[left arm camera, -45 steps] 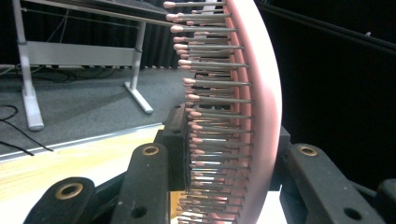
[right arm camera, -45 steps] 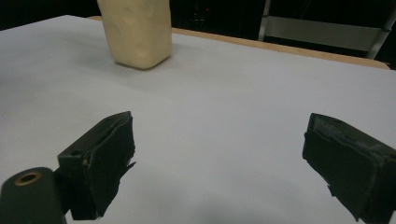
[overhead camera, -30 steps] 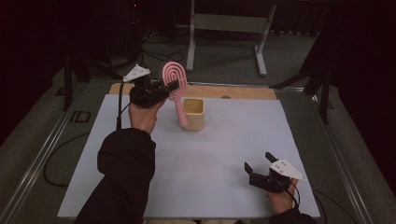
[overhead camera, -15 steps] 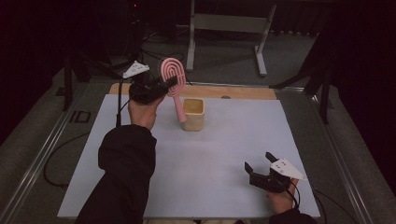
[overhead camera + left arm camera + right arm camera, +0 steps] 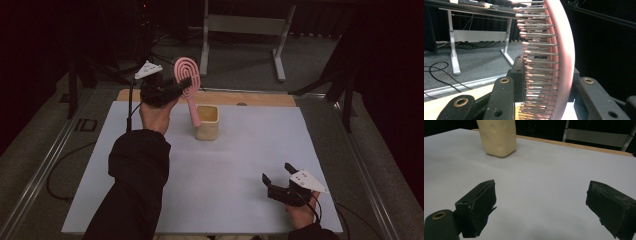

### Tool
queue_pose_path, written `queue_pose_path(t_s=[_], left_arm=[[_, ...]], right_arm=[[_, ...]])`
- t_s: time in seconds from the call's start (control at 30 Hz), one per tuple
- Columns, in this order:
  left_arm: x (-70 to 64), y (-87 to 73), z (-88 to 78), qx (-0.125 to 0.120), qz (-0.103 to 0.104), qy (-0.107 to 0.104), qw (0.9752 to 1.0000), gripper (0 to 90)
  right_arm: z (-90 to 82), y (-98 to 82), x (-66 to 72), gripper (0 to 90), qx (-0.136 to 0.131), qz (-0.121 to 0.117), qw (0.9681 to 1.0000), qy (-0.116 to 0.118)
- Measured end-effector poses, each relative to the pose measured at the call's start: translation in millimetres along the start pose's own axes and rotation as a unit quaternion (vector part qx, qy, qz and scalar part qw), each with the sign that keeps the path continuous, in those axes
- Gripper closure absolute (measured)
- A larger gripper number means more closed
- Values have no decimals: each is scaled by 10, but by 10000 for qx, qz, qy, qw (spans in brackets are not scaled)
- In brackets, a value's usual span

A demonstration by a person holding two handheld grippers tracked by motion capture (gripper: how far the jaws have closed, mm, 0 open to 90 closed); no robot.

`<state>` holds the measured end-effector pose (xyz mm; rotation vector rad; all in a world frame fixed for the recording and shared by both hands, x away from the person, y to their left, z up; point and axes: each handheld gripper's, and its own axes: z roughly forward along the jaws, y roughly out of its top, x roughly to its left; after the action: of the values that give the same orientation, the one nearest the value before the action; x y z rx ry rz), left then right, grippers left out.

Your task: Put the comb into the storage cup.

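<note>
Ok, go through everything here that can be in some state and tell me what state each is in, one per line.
Left hand-held gripper: shut on the hairbrush's head, raised above the table.
Right hand-held gripper: open, holding nothing, low over the white sheet.
Pink hairbrush: gripped, roughly upright, handle pointing down at the cup; whether it is inside, I cannot tell.
Cream cup: upright on the sheet, mouth up.

- The white table [image 5: 240, 165] has a wooden strip [image 5: 260, 98] along its far edge.
- Grey carpet floor [image 5: 240, 60] lies beyond it, crossed by black cables [image 5: 436, 70].
- A grey metal desk frame [image 5: 245, 30] stands behind.
- Dark curtains [image 5: 385, 60] surround the dim room.
</note>
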<state>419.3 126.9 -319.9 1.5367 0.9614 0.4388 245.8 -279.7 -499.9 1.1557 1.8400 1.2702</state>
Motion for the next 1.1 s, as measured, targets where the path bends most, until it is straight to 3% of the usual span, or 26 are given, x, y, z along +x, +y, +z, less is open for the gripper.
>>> queue_pose_path(t_s=[1.1], left_arm=[[27,29,205,-112,-80,156,9998,650]], right_arm=[[-8,2,-30,90,-33,70,10000,-17]])
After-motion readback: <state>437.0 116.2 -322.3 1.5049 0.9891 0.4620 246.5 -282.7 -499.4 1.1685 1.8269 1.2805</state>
